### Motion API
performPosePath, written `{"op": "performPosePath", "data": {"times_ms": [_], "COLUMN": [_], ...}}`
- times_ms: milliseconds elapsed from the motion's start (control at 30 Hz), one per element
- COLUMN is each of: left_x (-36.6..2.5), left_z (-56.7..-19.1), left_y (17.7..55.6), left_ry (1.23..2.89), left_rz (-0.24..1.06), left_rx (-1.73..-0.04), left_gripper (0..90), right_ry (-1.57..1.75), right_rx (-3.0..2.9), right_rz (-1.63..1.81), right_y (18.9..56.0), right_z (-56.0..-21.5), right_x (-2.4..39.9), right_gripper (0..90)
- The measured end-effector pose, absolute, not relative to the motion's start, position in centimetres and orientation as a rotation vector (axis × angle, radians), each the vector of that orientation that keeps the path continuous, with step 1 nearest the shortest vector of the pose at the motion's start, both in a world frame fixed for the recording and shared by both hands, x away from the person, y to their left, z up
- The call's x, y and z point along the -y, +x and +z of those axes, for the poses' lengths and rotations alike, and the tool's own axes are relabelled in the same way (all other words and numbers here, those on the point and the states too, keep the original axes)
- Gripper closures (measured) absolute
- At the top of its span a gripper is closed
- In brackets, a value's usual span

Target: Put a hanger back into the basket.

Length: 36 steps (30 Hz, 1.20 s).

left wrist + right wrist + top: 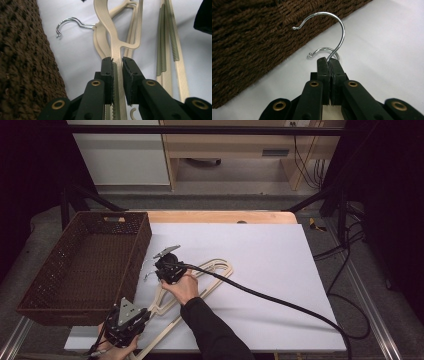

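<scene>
Jaws first: my right gripper (329, 60) is clenched on the neck of the chrome hook (329, 32) of the top hanger (197, 285), just where the wire leaves the cream body; my left gripper (117, 62) is clamped across a ridged cream arm of that hanger near its far end, with the bar squeezed between the pads. I cannot tell from the left gripper view whether one bar or two lie in that pinch.

Location: the hangers lie in a small stack on the white sheet over the counter (215, 216), just beside the near corner of the brown woven basket (80, 265). A second hook (322, 51) sits lower, behind my right jaws, so more than one hanger is in the pile.

Handling, as I judge it: thin flat plastic, light, fairly stiff along its length but ready to flex and twist sideways. The ribbed edge gives the pads purchase; the smooth round wire is slippery and can swivel in its socket, so a grip on the hook alone will let the body swing. Two holds, one at the neck and one on the arm, suit it best. Stacked hangers tend to snag on each other

Orientation: the long axis runs diagonally across the sheet, from my left gripper (125, 320) near the front edge up towards the middle. The hook end points at the basket wall, its open curl turned towards the weave
</scene>
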<state>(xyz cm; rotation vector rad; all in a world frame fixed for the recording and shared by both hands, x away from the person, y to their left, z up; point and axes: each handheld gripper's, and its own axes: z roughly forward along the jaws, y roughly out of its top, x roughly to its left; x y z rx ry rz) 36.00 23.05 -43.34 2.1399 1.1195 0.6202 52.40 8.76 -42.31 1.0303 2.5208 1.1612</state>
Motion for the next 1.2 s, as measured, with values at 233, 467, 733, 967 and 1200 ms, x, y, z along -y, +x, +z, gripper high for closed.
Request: {"op": "performPosePath", "data": {"times_ms": [233, 467, 733, 967, 1200], "left_x": [-23.0, -23.4, -22.8, -21.5, -21.8], "left_z": [-43.8, -42.8, -41.5, -41.7, -41.9], "left_y": [36.4, 37.0, 39.7, 42.6, 43.0], "left_ry": [2.159, 2.036, 1.956, 1.987, 1.939], "left_rz": [0.579, 0.494, 0.445, 0.337, 0.245], "left_rx": [-1.125, -1.109, -1.137, -1.148, -1.159], "left_gripper": [76.5, 54.6, 43.1, 54.2, 76.1], "right_ry": [0.993, 0.947, 0.885, 0.844, 0.826], "right_rx": [-2.482, -2.457, -2.432, -2.428, -2.418], "right_rz": [1.199, 1.234, 1.301, 1.341, 1.374], "right_y": [51.6, 50.8, 50.0, 49.5, 49.1], "right_z": [-42.1, -41.6, -40.7, -40.2, -39.8], "right_x": [-8.1, -7.8, -6.9, -6.2, -5.6], "right_gripper": [89.3, 89.3, 89.3, 89.3, 89.2]}}
